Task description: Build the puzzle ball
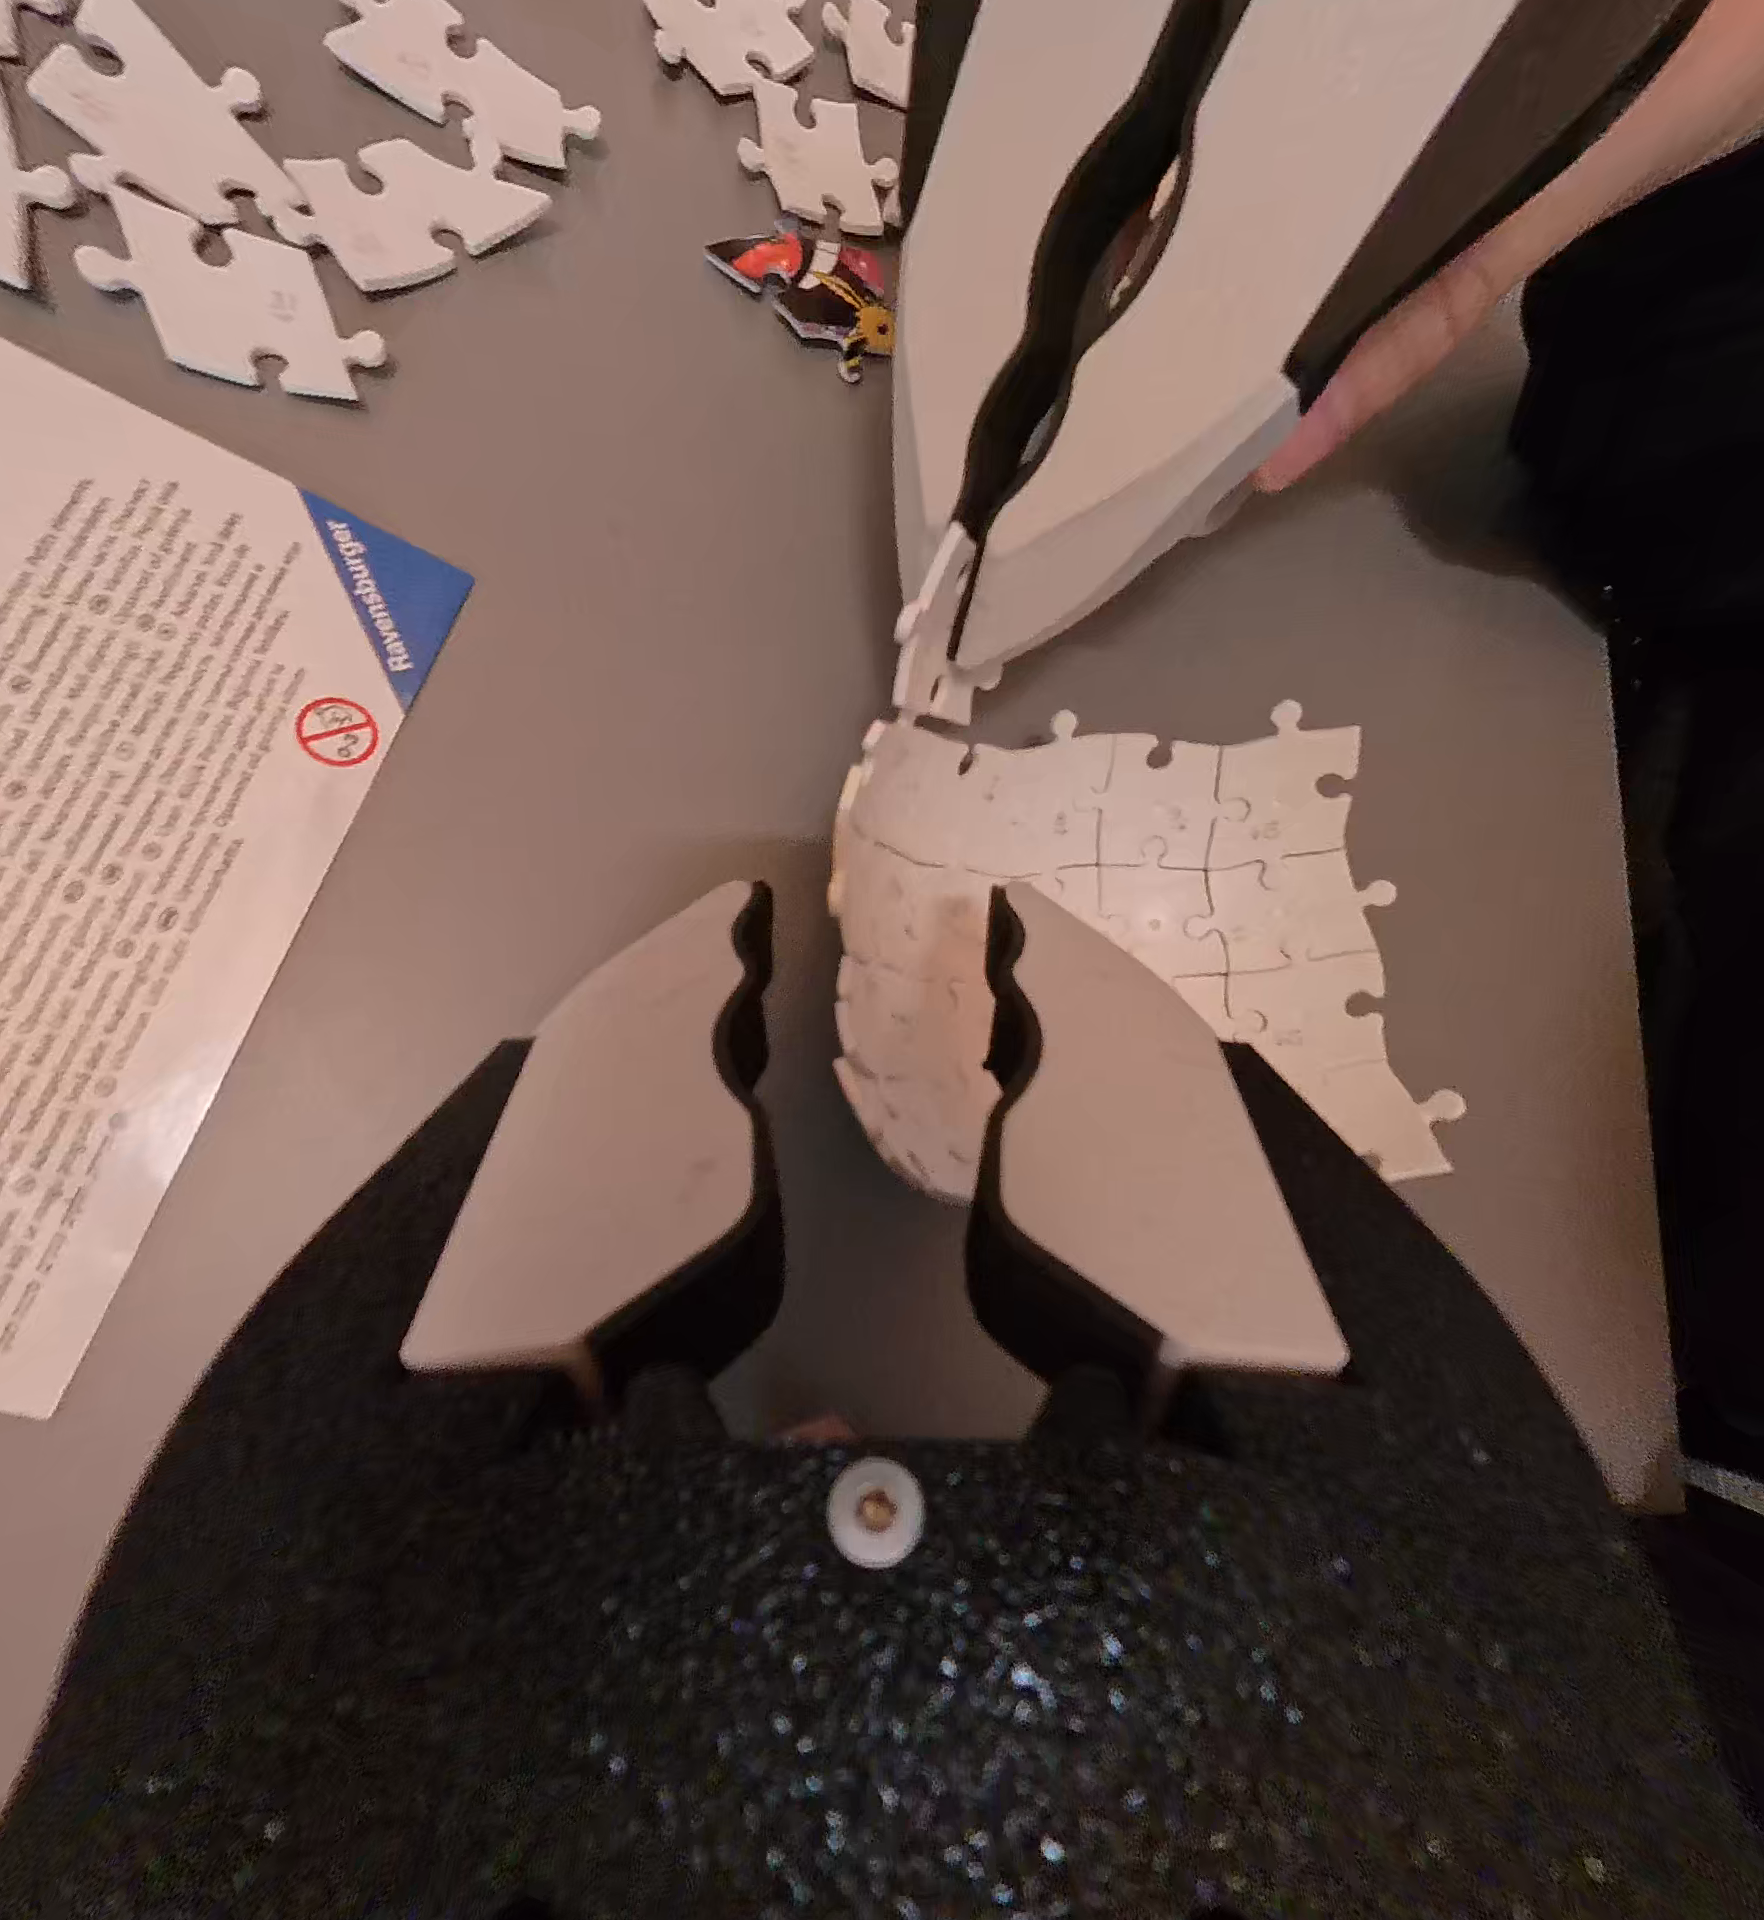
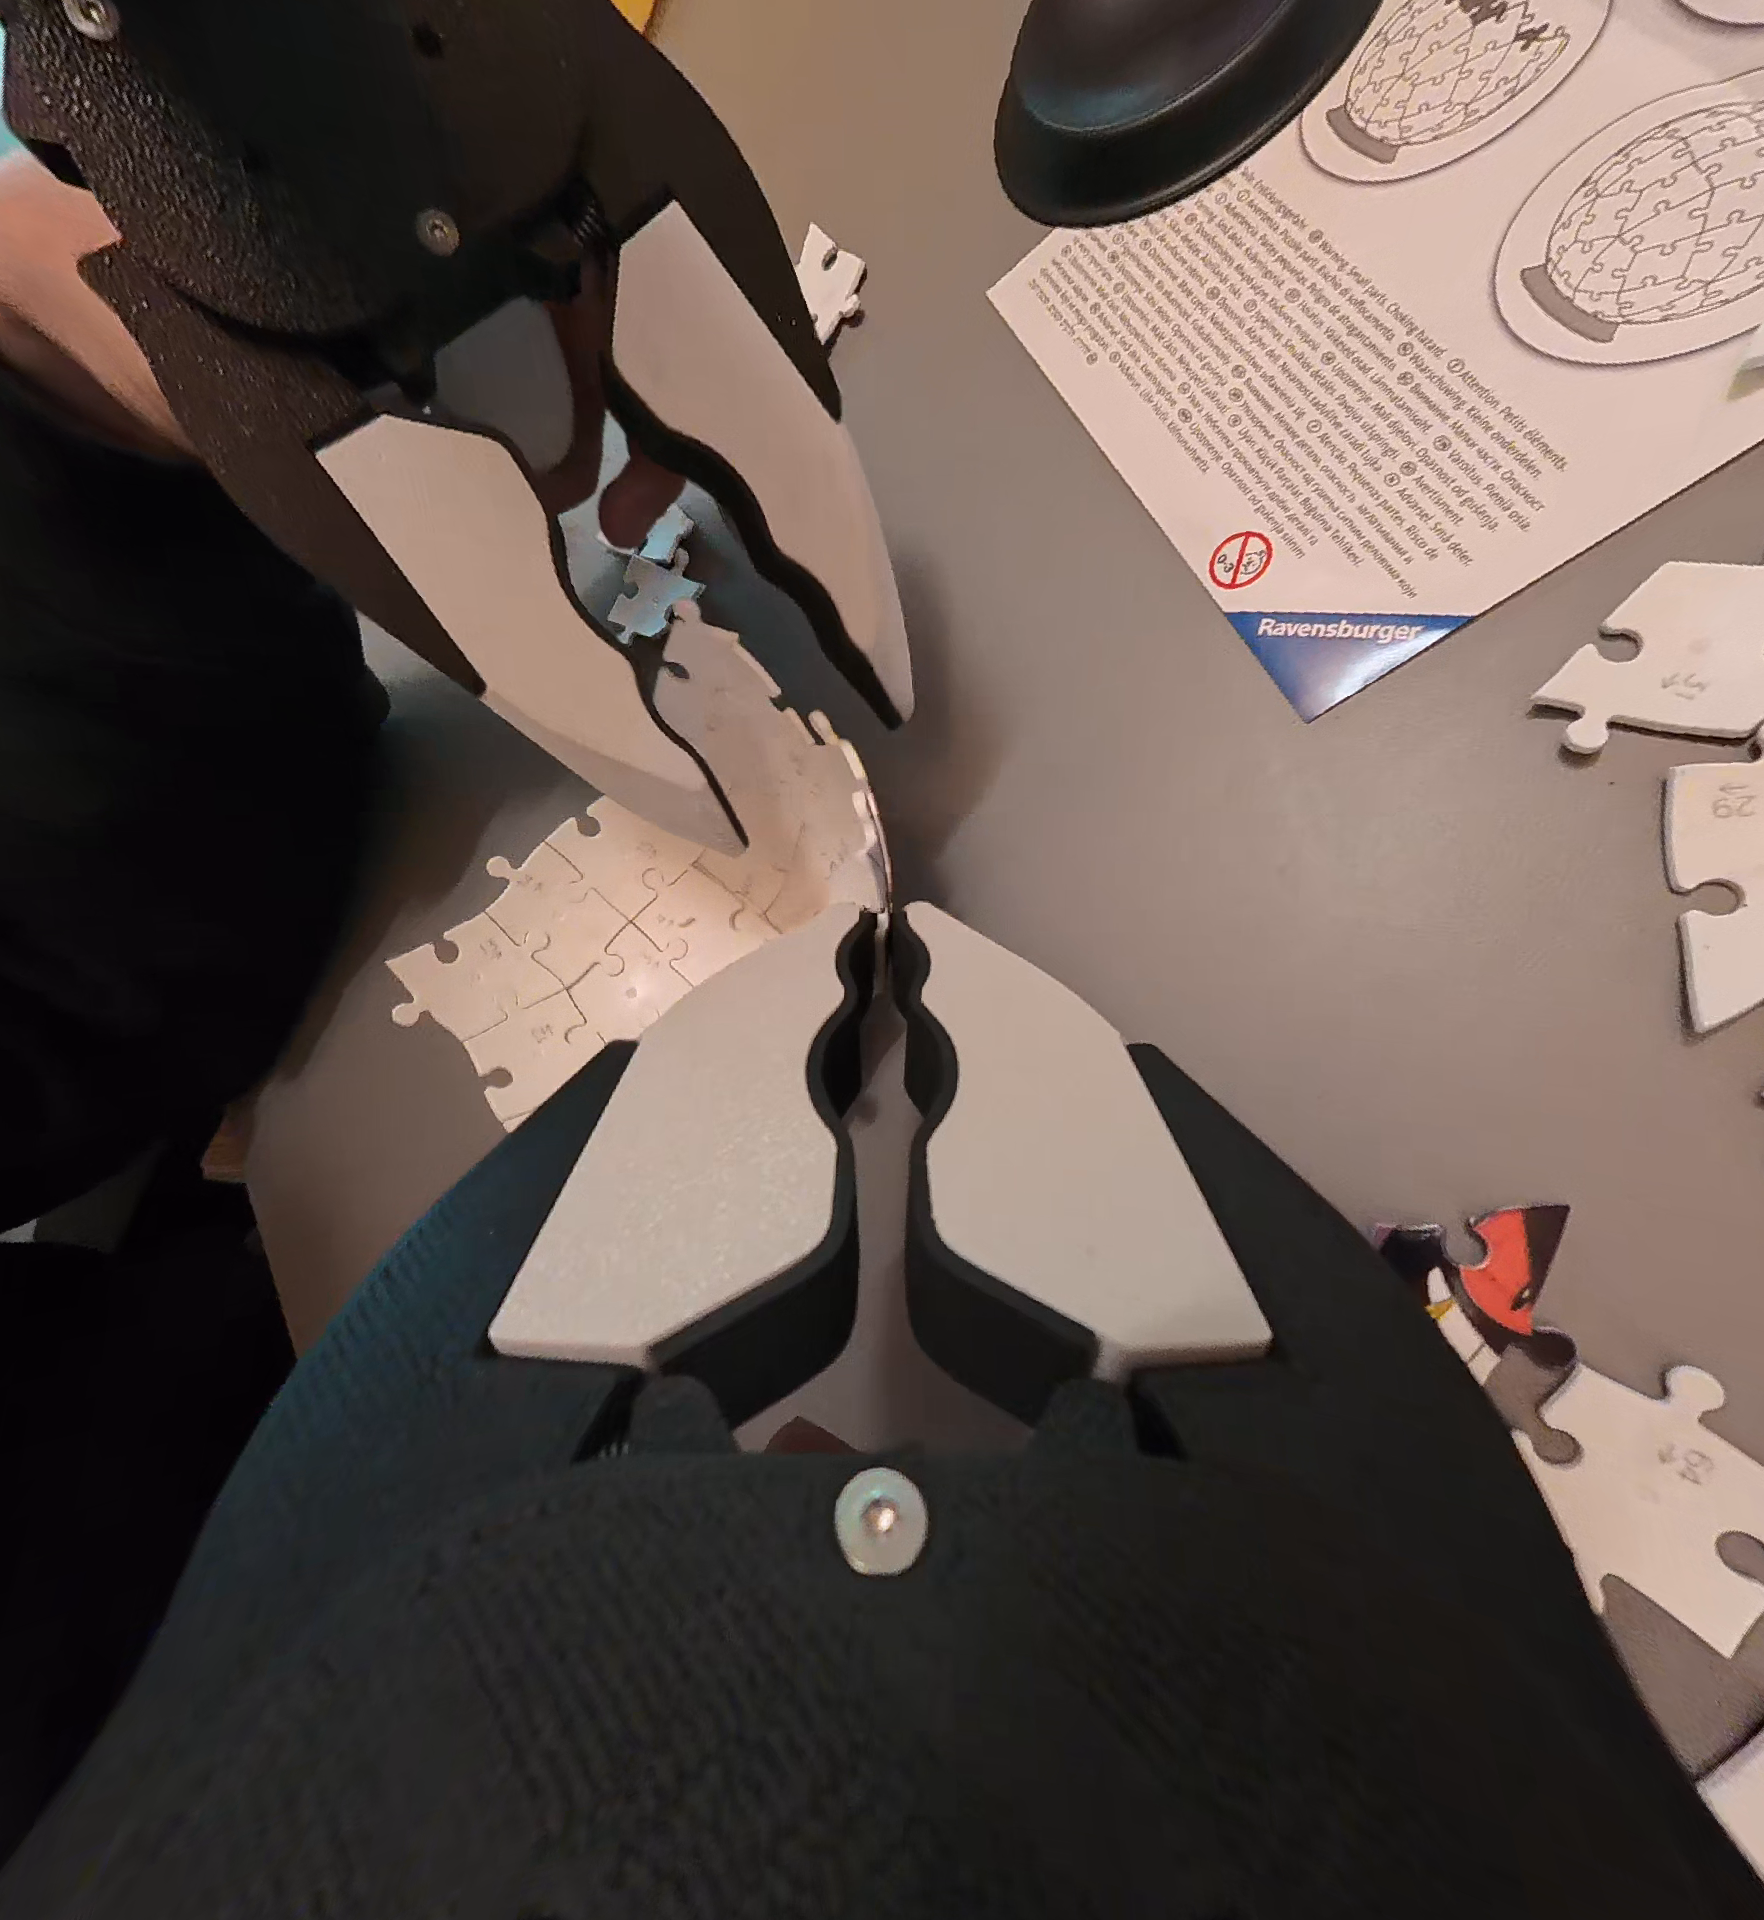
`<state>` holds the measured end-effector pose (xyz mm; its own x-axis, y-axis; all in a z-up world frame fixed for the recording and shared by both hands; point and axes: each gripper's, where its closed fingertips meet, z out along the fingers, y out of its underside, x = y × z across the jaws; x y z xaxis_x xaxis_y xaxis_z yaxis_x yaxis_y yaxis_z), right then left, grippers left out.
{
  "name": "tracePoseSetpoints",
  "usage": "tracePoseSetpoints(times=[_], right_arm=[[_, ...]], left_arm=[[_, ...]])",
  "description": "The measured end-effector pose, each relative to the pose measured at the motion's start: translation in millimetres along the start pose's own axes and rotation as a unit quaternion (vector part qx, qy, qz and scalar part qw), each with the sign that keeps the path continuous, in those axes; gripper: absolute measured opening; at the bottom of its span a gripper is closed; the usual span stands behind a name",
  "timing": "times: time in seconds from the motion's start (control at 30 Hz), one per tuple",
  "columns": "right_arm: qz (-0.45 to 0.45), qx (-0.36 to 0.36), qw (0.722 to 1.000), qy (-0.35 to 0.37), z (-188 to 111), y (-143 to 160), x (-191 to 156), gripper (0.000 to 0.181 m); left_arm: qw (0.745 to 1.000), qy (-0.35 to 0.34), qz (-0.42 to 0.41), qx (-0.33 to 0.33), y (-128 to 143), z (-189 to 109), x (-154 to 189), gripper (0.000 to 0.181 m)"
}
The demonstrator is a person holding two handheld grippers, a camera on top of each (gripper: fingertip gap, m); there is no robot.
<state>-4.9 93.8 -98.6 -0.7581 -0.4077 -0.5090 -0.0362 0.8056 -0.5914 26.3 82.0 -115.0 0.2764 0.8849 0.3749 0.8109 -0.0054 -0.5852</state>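
Note:
A curved section of joined white puzzle pieces lies on the grey table, one side curling up into a wall; it also shows in the right wrist view. My left gripper is open, with one finger on each side of that upturned wall and a clear gap between them; the right wrist view shows it too. My right gripper is shut on a single white puzzle piece and holds it at the top edge of the wall, as the left wrist view shows.
Several loose white pieces and a coloured piece lie around. A printed instruction sheet and a black round stand sit nearby. The table edge and a person in dark clothes are close by. The left gripper's tips are roughly 4 centimeters from the right gripper's.

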Motion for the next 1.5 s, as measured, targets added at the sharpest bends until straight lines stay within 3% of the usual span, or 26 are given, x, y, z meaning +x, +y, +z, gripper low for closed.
tracePoseSetpoints(times=[0.3,0.53,0.7,1.5], right_arm=[[0.004,0.01,1.0,-0.005,5,-1,4,0.003],[0.004,0.015,1.0,-0.005,9,-2,5,0.01],[-0.006,0.021,1.0,-0.005,12,-2,1,0.003],[-0.042,0.036,0.997,0.061,20,-4,6,0.004]], left_arm=[[1.0,0.01,0.012,0.005,-1,3,0,0.017],[1.0,0.015,-0.001,0.006,-2,3,1,0.014],[1.0,0.014,-0.015,0.005,-3,2,0,0.013],[0.998,0.008,-0.059,0.0,-1,2,-4,0.011]])
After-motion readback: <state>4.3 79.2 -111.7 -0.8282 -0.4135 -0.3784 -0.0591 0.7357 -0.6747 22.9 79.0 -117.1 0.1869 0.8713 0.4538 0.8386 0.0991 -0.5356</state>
